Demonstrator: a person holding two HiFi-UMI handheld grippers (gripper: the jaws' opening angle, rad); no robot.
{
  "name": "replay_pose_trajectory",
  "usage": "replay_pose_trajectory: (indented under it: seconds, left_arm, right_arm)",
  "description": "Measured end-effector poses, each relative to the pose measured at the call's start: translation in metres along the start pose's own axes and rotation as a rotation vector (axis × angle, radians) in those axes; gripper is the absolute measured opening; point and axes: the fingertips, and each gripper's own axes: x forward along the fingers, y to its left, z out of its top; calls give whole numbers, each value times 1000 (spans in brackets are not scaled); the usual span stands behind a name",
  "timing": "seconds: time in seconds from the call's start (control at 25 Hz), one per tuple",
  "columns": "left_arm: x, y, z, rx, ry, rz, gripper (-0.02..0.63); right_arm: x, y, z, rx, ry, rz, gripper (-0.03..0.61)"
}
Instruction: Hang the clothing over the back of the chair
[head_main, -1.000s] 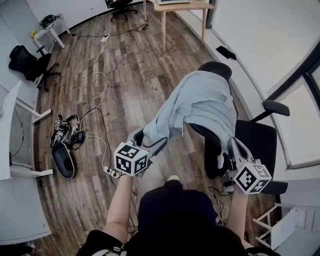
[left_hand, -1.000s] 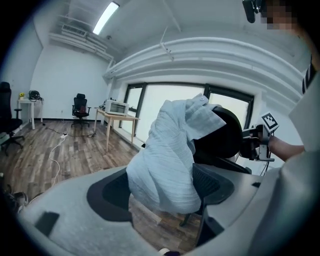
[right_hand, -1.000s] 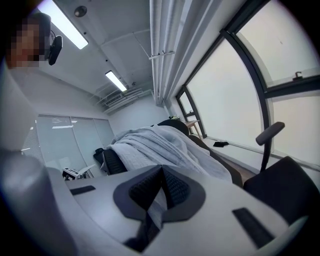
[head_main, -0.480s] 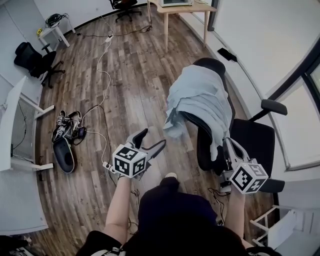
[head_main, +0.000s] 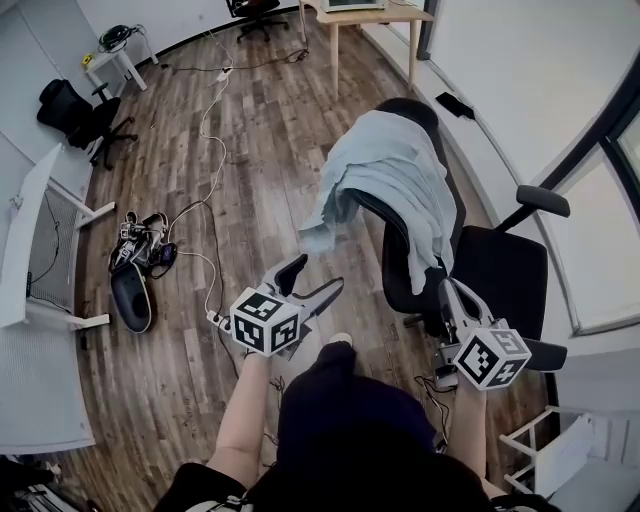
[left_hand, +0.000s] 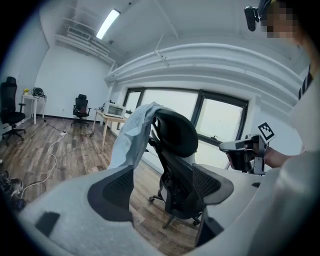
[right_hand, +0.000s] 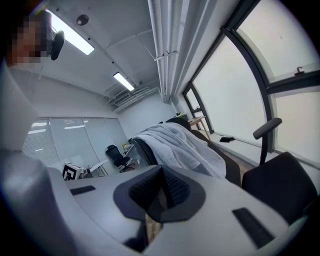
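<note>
Your left gripper (head_main: 314, 278) has its jaws wide apart and empty, near the chair (head_main: 505, 280). Your right gripper (head_main: 447, 292) has its jaws pressed together on nothing, close to the backrest. The shirt (head_main: 400, 165) lies draped over the chair's back, with one end dangling on your left.

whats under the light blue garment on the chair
It drapes over the black backrest of the office chair, whose lower part shows below the light blue garment. The headrest pokes out beside it. The backrest's top edge is covered, so unseen.
</note>
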Motion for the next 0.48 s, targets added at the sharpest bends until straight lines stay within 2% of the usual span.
replay_pose_trajectory:
  seconds: [0.2,0.36,0.44,0.48]
  left_arm:
    - [-14,-38,1,2,-47,-22,341]
    - [-30,-66,7,-31,-112,-32,337]
    - [-40,-78,9,-27,-138,-28,295]
    - [-45,-83,10,-17,-147,-20,251]
  right_arm:
    - [-29,8,-13,-28,1,18,2]
    - [-52,19,-25,-52,-19,46,2]
    - [-64,26,-31,-61,-27,57,2]
    - [-70,30,-34,-64,-29,61,2]
